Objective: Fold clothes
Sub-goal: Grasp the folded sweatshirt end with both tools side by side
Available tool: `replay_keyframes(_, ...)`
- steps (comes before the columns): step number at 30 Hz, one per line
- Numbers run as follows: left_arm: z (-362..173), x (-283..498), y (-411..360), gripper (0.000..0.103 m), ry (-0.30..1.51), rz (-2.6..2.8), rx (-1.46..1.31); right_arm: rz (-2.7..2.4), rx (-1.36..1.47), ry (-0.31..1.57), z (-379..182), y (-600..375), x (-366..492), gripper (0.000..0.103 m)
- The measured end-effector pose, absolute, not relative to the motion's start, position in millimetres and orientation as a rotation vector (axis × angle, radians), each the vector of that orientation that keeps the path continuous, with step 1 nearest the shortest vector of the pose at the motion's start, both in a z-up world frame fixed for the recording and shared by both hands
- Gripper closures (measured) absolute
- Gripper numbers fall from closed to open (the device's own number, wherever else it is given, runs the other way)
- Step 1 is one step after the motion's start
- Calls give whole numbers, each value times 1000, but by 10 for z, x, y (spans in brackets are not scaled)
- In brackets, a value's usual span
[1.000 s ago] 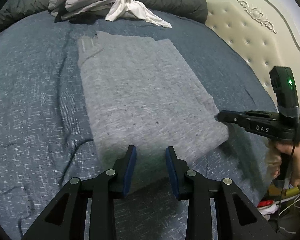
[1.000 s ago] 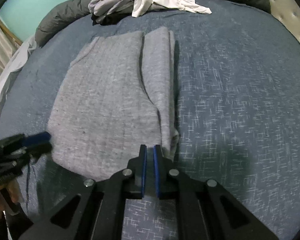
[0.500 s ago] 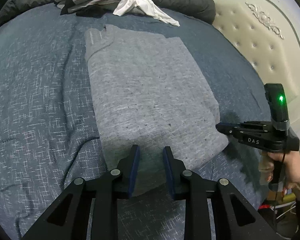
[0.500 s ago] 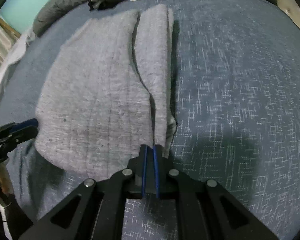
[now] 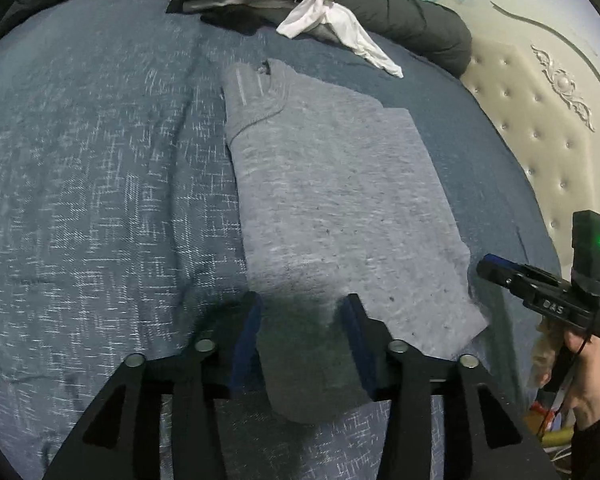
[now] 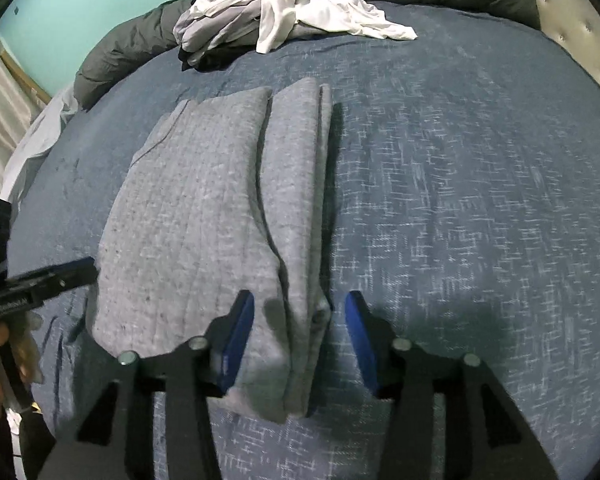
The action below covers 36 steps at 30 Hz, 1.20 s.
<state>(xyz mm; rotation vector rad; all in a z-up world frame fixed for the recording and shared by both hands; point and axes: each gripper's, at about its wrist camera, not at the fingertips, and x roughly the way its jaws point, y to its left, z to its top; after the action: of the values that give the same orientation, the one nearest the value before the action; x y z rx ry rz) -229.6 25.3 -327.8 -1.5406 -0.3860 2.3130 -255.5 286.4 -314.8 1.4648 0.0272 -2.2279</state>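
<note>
- Left tool (image 5: 304, 340) is standing with its jaws parted astride the near left corner of the grey garment (image 5: 332, 208); the jaws have just been opening, cloth is lying between the blue pads, and the pads are not pressing on it.
- Right tool (image 6: 298, 338) is doing the same at the near right corner, where the folded-in strip is making a thicker edge; its jaws have also just been opening and are gripping nothing.
- Both tools are pointing steeply down at the near hem, one at each corner, which reads to me as lining up to pinch both corners together so the hem can be carried evenly toward the collar.
- Grey garment is lying flat in the middle of the bed (image 6: 480, 208), already narrowed lengthwise into a long rectangle, collar toward the far edge and hem toward the near edge.
- Judging by that shape, the side folds are looking done and the crosswise fold is remaining.
- Heap of clothes (image 6: 284, 24) is sitting at the far edge of the bed against a dark duvet (image 5: 412, 20), well apart from the garment, probably waiting its turn.
- No basket, box or other container is showing in either view.
</note>
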Motion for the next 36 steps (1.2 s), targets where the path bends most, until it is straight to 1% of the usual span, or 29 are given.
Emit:
replay_keyframes(2,-3327,-2319,267,47,-402,2304,-1550,-2214,1478,10,-3183,2818,-2609,52)
replay_keyframes(3,-3349,-2329,268,46,-416,2299,-1551,-2200,1490,-2,-3197,2811,-2613,50)
replay_keyframes(5,-3385,-2340,257,40,-442,2294,-1550,-2183,1511,-11,-3246,2792,-2649,45)
replay_keyframes(13,-3575,-2427,181,32,-582,2229,-1546,-2110,1543,-64,-3425,2704,-2748,44)
replay_keyframes(18,-3701,-2463,173,32,-697,2174,-1526,-2075,1564,-163,-3520,2744,-2817,43)
replay_keyframes(22,-3688,-2461,219,32,-684,2168,-1513,-2058,1560,-143,-3530,2758,-2842,43)
replay_keyframes(23,-3680,-2455,229,32,-676,2166,-1511,-2053,1563,-145,-3537,2771,-2852,41)
replay_keyframes(26,-3673,-2429,250,32,-648,2149,-1521,-2021,1592,-211,-3612,2857,-2879,40)
replay_keyframes(30,-3690,-2397,251,32,-647,2117,-1536,-2011,1593,-211,-3651,2859,-2836,40)
replay_keyframes(34,-3791,-2455,271,32,-695,2083,-1551,-1999,1600,-247,-3672,2846,-2837,40)
replay_keyframes(35,-3816,-2462,275,30,-707,2075,-1550,-1990,1600,-249,-3672,2842,-2833,44)
replay_keyframes(36,-3834,-2470,277,30,-716,2068,-1547,-1967,1599,-258,-3666,2850,-2831,51)
